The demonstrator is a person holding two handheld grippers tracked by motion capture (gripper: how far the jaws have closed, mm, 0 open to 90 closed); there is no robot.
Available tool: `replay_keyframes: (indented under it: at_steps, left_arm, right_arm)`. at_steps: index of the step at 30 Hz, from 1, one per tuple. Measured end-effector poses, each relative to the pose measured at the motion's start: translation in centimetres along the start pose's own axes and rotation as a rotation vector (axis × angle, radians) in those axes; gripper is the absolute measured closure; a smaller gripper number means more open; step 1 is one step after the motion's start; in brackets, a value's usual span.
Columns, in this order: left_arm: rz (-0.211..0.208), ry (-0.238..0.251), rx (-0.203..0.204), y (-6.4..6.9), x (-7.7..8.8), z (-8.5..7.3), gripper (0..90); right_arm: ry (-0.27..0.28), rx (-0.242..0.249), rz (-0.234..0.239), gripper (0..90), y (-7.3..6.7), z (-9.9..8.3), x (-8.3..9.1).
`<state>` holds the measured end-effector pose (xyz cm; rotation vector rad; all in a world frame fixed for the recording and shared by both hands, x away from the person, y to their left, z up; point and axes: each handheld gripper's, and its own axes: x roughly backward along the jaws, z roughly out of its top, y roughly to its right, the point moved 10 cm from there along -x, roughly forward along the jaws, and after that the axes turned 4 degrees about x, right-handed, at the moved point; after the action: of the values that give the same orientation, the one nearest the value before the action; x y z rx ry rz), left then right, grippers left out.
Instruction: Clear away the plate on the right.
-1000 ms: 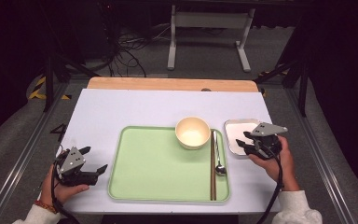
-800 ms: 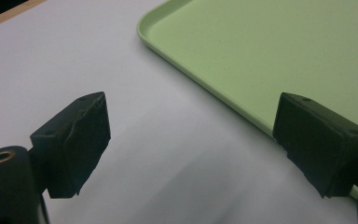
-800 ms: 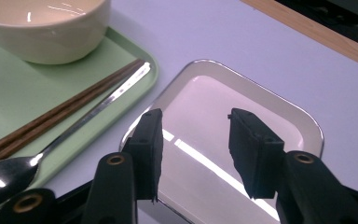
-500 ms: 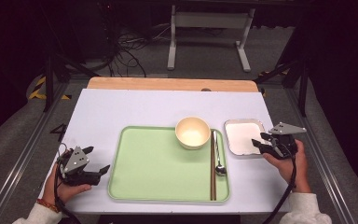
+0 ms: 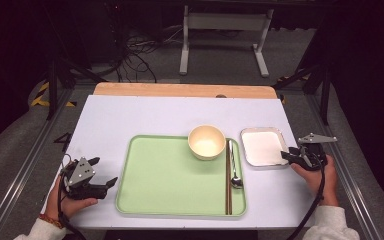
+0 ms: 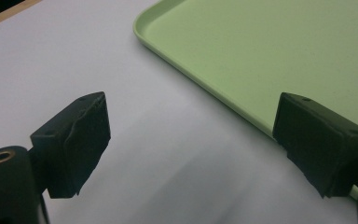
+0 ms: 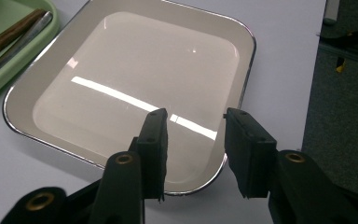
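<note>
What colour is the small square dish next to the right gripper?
The square dish is white with a shiny silver rim, clearest in the right gripper view.

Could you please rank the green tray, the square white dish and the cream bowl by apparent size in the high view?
1. green tray
2. square white dish
3. cream bowl, only slightly smaller than the dish

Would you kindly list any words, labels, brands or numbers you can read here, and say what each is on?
There are none to read: the green tray, bowl, chopsticks, spoon, white square dish, table and both hand-held grippers, left and right, carry no legible text.
</note>
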<state>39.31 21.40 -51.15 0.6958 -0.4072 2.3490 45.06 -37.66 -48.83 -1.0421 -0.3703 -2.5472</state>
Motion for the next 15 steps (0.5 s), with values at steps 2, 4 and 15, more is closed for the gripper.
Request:
replay_keyframes:
  at_steps: [2, 4, 15]
  left_arm:
    - [0.000, 0.000, 0.000, 0.0, 0.0, 0.0, 12.0]
    - [0.000, 0.000, -0.001, 0.0, 0.0, 0.0, 12.0]
    - [-0.002, -0.003, -0.001, 0.1, -0.1, 0.0, 12.0]
  right_arm:
    - [-0.001, -0.006, 0.004, 60.6, 0.1, -0.1, -0.1]
    - [-0.009, -0.016, 0.002, 61.7, 0.4, -0.3, -0.3]
    - [-0.031, -0.117, 0.017, 67.6, 1.5, -1.4, -1.4]
